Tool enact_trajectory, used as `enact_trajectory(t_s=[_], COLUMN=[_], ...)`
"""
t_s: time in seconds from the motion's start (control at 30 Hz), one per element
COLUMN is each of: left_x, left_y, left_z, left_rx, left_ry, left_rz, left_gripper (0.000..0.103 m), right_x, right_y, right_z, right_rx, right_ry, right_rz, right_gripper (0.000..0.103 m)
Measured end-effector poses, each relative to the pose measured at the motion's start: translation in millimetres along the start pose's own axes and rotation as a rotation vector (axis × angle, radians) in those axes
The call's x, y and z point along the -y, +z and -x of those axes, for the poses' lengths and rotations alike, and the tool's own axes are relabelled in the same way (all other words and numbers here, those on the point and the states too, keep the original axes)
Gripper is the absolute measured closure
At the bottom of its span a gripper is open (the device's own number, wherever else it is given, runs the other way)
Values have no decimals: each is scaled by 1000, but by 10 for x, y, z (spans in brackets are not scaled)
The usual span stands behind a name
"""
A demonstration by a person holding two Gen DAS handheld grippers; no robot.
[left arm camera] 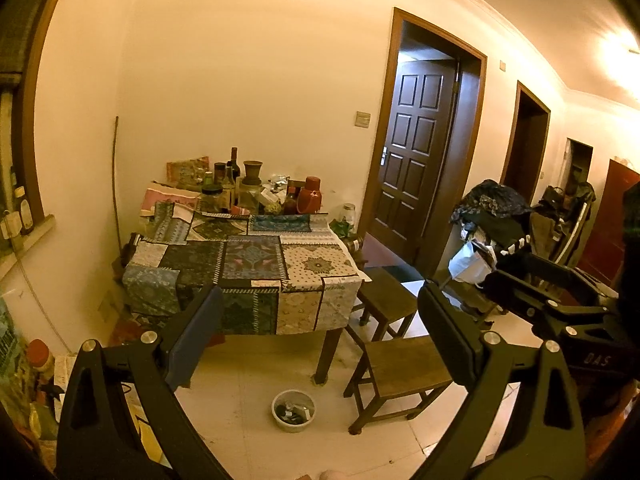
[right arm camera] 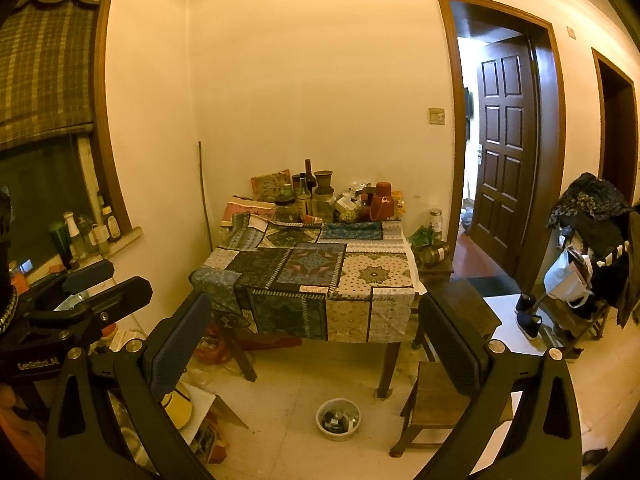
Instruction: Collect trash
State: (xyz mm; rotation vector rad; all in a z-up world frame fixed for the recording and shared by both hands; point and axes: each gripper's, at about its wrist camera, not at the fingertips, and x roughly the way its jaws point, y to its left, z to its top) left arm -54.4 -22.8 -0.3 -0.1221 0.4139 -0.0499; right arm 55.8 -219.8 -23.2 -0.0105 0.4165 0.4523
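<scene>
A small white bin (left arm camera: 293, 411) (right arm camera: 338, 419) with dark scraps in it stands on the tiled floor, just in front of the table's near leg. The table (left arm camera: 256, 256) (right arm camera: 312, 264) wears a patchwork cloth, and bottles, jars and a red thermos (left arm camera: 310, 199) (right arm camera: 382, 201) crowd its far end. My left gripper (left arm camera: 320, 320) is held in the air well short of the table, fingers wide open and empty. My right gripper (right arm camera: 316, 332) hangs beside it, likewise open with nothing between its fingers.
Two dark wooden stools (left arm camera: 404, 368) (right arm camera: 464, 304) stand right of the table. A loaded clothes rack (left arm camera: 496, 216) (right arm camera: 588, 240) fills the right side near an open door (right arm camera: 502, 152). Papers and boxes (right arm camera: 200, 412) litter the floor at left. Bottles line the window sill (right arm camera: 92, 236).
</scene>
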Motion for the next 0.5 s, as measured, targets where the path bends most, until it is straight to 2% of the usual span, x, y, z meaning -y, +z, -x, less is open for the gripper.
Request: enact_trajectory(t_s=[0.3,0.5], left_x=[51,54], left_y=[25,80], left_z=[-165,-427], left_rx=[-30,-50], left_ry=[1,19], left_rz=[16,16], left_gripper=[5,5], right_x=[35,98], right_y=[63,115], right_z=[-188,-416], right_rx=[-29,-52], right_ry=[15,23], right_rz=[-8,-16], right_gripper=[0,0])
